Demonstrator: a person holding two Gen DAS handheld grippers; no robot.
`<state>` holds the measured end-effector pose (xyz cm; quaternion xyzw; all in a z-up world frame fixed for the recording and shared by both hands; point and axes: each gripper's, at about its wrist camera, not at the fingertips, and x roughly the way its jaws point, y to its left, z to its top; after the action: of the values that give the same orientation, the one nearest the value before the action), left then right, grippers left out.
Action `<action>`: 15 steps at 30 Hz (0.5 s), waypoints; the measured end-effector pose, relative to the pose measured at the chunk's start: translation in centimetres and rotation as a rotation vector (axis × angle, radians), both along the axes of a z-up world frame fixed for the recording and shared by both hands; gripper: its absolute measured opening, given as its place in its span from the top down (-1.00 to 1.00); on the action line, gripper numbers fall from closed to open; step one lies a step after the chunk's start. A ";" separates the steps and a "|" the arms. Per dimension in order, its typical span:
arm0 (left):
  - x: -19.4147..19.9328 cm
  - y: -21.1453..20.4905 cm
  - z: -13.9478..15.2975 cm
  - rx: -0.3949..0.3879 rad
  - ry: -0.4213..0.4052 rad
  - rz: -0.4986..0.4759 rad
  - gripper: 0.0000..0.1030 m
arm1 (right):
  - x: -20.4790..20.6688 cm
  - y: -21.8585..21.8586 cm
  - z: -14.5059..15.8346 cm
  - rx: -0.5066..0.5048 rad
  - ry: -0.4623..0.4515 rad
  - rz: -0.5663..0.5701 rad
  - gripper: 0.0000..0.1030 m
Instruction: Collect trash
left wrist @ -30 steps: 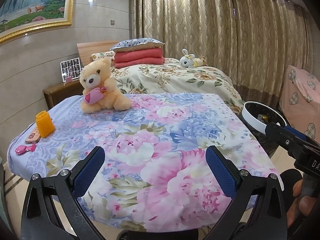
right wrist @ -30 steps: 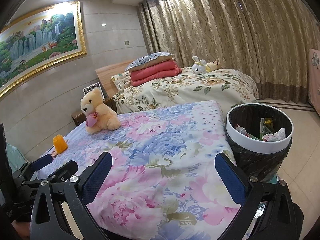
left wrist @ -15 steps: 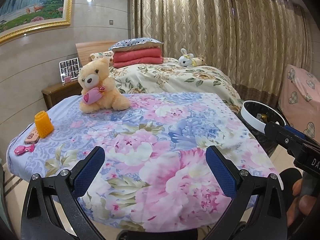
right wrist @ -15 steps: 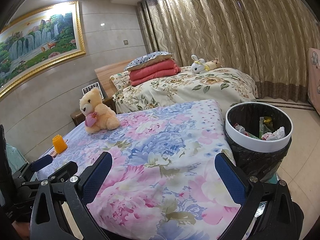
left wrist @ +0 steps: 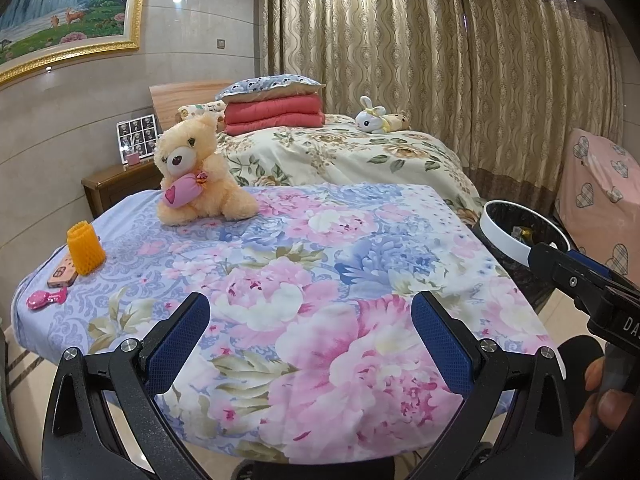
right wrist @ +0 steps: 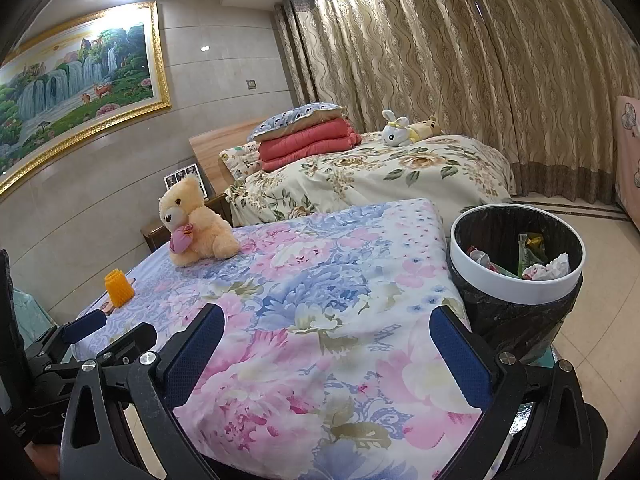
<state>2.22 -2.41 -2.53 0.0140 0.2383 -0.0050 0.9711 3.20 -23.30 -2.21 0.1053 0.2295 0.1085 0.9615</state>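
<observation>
A white-rimmed trash bin (right wrist: 516, 256) with a black liner stands on the floor right of the flowered table (right wrist: 320, 280); wrappers and crumpled paper lie inside. Its rim (left wrist: 504, 232) also shows in the left wrist view. My left gripper (left wrist: 310, 344) hangs open over the table's near edge, holding nothing. My right gripper (right wrist: 326, 354) is open too, over the near right part of the table, just left of the bin. An orange foam net sleeve (left wrist: 85, 247) stands at the table's left edge.
A teddy bear (left wrist: 196, 172) sits at the table's far left. A phone (left wrist: 63, 274) and a pink toy (left wrist: 45, 299) lie near the left edge. A bed (right wrist: 372, 172) with folded blankets stands behind. A hand (left wrist: 600, 396) holds the right gripper's handle.
Both views have shifted only slightly; the table and bin sit a touch lower and closer. Both grippers stay open with nothing in them.
</observation>
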 end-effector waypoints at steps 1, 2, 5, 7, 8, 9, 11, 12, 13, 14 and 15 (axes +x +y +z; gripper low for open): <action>0.0 -0.1 0.0 0.001 0.000 -0.001 -1.00 | 0.0 0.0 0.0 -0.002 -0.001 -0.001 -1.00; 0.0 -0.1 -0.1 0.001 0.000 -0.001 -1.00 | 0.0 0.0 0.0 -0.001 -0.001 0.000 -1.00; 0.0 -0.2 -0.1 -0.002 0.004 -0.003 -1.00 | 0.0 0.0 0.0 0.000 0.000 -0.001 -1.00; 0.1 -0.2 -0.2 -0.003 0.005 -0.005 -1.00 | 0.0 0.0 0.0 -0.002 -0.001 0.000 -1.00; 0.1 -0.3 -0.2 -0.003 0.005 -0.006 -1.00 | 0.0 0.0 0.0 -0.002 -0.001 -0.001 -1.00; 0.1 -0.2 -0.2 -0.003 0.005 -0.006 -1.00 | 0.0 0.0 0.0 -0.001 0.000 -0.001 -1.00; 0.1 -0.2 -0.2 -0.003 0.005 -0.006 -1.00 | 0.0 0.0 0.0 0.000 0.001 0.000 -1.00; 0.1 -0.2 -0.2 -0.003 0.005 -0.006 -1.00 | 0.0 0.0 0.0 0.000 0.002 -0.001 -1.00; 0.1 -0.2 -0.2 -0.003 0.006 -0.006 -1.00 | 0.0 0.0 0.0 -0.001 0.001 -0.001 -1.00; 0.1 -0.2 -0.2 -0.004 0.006 -0.007 -1.00 | 0.0 0.0 0.0 -0.001 0.002 -0.002 -1.00; 0.2 -0.2 -0.3 -0.004 0.006 -0.008 -1.00 | 0.0 -0.1 0.0 -0.001 0.003 -0.003 -1.00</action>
<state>2.40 -2.65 -2.80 0.0129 0.2412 -0.0096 0.9703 3.19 -23.39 -2.23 0.1055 0.2306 0.1071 0.9614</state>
